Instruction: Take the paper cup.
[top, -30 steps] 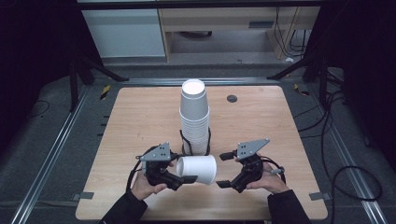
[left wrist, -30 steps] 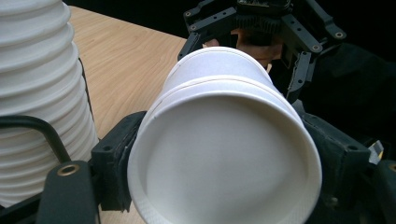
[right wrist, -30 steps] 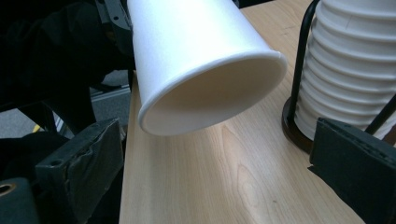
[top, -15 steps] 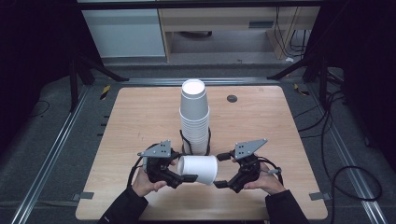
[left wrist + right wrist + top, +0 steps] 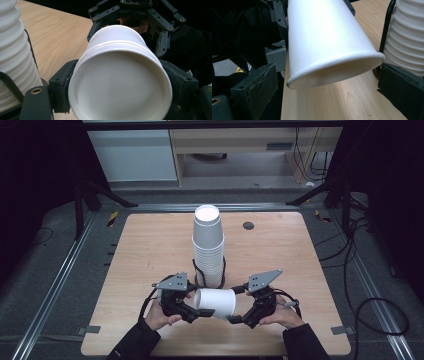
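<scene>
A white paper cup (image 5: 216, 302) lies on its side in the air near the table's front edge, between the two grippers. My left gripper (image 5: 196, 312) is shut on its base; in the left gripper view the cup's bottom (image 5: 120, 85) faces the camera with a black pad pressed on each side. My right gripper (image 5: 241, 318) stands open at the cup's mouth. In the right gripper view the rim (image 5: 337, 67) hangs between the two spread pads (image 5: 254, 92), with a gap on the left side. A tall stack of white cups (image 5: 208, 245) stands just behind.
The stack sits in a black wire holder (image 5: 222, 270) at the middle of the wooden table (image 5: 145, 250). A small black disc (image 5: 248, 225) lies at the back right. Bare wood spreads left and right of the stack. Dark floor and cables surround the table.
My right gripper has edged a little to the left, closer around the cup's mouth. The cup and left gripper have barely shifted.
</scene>
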Demonstrator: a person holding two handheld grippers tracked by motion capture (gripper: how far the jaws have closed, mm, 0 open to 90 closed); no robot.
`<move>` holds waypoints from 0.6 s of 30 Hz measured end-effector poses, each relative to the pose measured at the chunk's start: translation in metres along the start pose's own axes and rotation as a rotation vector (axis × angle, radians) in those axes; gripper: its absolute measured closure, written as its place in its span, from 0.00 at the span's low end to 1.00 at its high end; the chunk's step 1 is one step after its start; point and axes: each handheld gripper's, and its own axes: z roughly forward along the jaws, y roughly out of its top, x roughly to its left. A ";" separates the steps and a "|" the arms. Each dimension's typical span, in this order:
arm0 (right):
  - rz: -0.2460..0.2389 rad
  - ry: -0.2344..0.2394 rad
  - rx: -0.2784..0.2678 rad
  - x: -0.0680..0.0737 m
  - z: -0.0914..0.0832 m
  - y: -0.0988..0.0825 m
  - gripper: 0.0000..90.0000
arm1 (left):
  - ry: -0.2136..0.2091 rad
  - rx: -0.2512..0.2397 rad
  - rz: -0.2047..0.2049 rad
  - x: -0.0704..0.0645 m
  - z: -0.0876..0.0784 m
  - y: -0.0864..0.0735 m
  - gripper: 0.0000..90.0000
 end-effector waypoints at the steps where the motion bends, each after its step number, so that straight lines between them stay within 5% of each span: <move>1: -0.001 0.000 0.004 0.000 0.000 0.000 0.03 | 0.003 -0.002 0.002 0.000 0.000 0.000 0.24; 18: 0.004 0.008 0.030 -0.001 0.008 -0.002 0.03 | 0.008 -0.013 -0.004 -0.002 0.000 -0.001 0.24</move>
